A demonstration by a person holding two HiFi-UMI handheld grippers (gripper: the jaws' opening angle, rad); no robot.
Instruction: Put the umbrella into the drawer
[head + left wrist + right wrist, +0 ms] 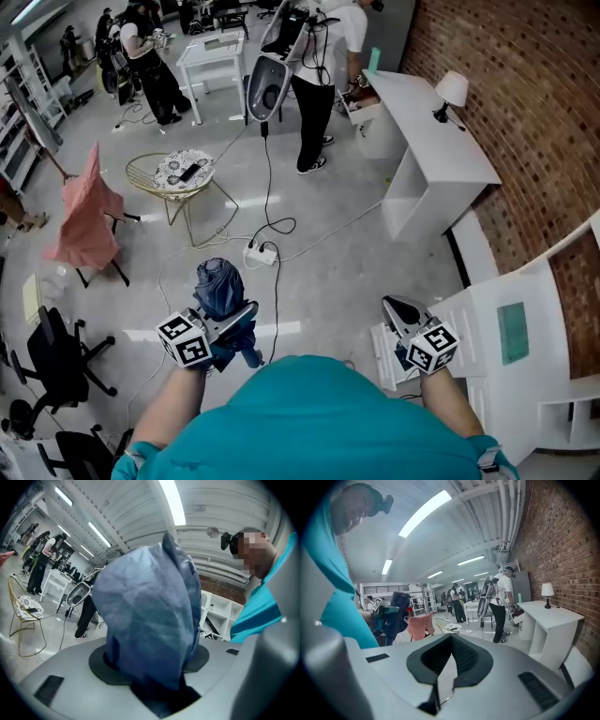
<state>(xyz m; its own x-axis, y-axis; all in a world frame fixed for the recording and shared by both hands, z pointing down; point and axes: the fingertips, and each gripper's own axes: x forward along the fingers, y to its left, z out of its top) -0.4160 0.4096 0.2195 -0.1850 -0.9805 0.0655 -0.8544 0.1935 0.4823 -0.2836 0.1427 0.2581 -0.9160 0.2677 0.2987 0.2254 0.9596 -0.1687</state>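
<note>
White shelf unit (pixel 525 328) at lower right, cut off by the frame edge; possibly a drawer (pixel 389 354) on its left side, hard to make out. White desk (pixel 441 141) upper right, pink-draped chair (pixel 89 220) at left. Blue folded umbrella (pixel 220 286) lower left, lengthwise up the frame, lower end hidden, clamped in left gripper (pixel 234 319). Right gripper (pixel 394 307) pinched together, empty.

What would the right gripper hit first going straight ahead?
Way looks free nearby: the right gripper points across open grey floor toward the gold wire-frame chair; floor may come first, depth unclear.
</note>
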